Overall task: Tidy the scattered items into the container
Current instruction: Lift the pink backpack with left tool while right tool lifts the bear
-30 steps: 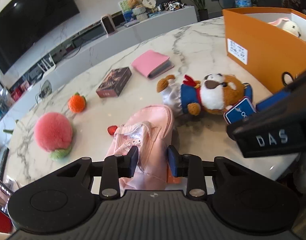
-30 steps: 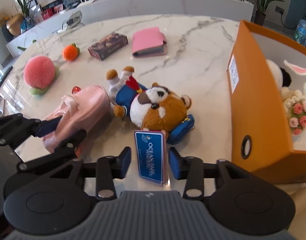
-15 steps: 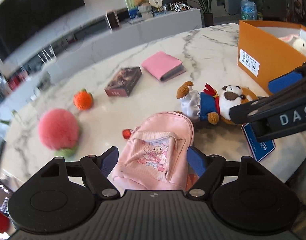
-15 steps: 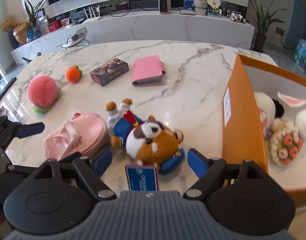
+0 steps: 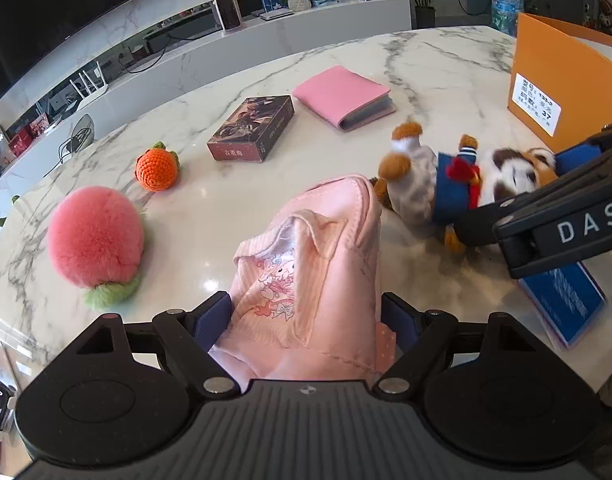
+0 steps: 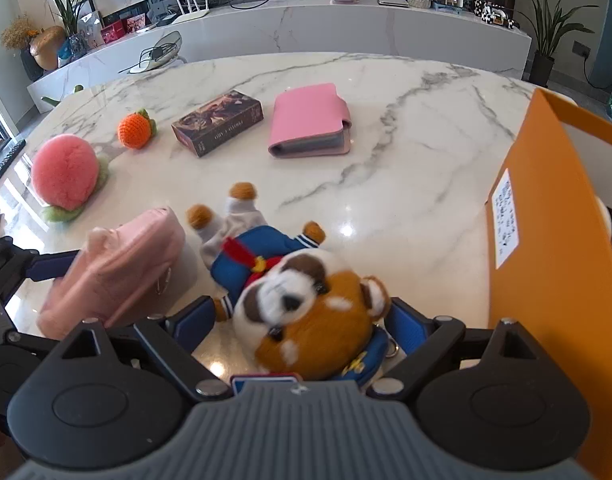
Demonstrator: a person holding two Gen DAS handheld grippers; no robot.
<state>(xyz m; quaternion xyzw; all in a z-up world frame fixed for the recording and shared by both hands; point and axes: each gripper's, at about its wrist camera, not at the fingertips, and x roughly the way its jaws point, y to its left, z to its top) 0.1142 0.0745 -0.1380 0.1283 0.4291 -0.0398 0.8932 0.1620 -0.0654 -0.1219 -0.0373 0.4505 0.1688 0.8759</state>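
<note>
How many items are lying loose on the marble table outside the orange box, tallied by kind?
Plush or crochet toys: 3 (pink plush peach, orange crochet fruit, plush dog in a blue sailor outfit)
Bags: 1 (small pink backpack)
Boxes: 1 (dark card box)
Wallets: 1 (pink wallet)
Total: 6

Table (image 6: pixel 385 92): backpack (image 6: pixel 118 268) lower left, plush dog (image 6: pixel 306 304) just right of it. Box (image 6: pixel 545 240) at right edge. Behind, left to right: plush peach (image 6: pixel 64 174), crocheted orange (image 6: pixel 134 130), card box (image 6: pixel 218 122), wallet (image 6: pixel 309 120).
</note>
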